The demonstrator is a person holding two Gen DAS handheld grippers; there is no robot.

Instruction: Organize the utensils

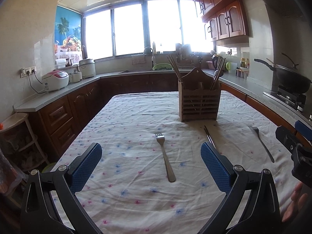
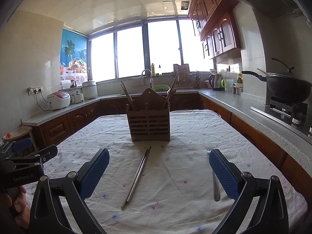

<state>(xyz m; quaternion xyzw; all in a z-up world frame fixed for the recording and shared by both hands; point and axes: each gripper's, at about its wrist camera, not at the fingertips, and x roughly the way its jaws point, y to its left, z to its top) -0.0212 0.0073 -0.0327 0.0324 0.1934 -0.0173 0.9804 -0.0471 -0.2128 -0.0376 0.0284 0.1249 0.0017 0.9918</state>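
Note:
A wooden utensil holder stands on the table with wooden chopsticks and a spoon in it. A steel fork lies on the cloth between the fingers of my open, empty left gripper. A pair of metal chopsticks lies between the fingers of my open, empty right gripper. A second fork lies further right, partly hidden behind the right gripper's right finger. Both grippers are above the near part of the table.
The table has a white floral cloth. Counters run round the room with rice cookers, a sink, a kettle and a wok on the stove. The right gripper shows at the left wrist view's right edge.

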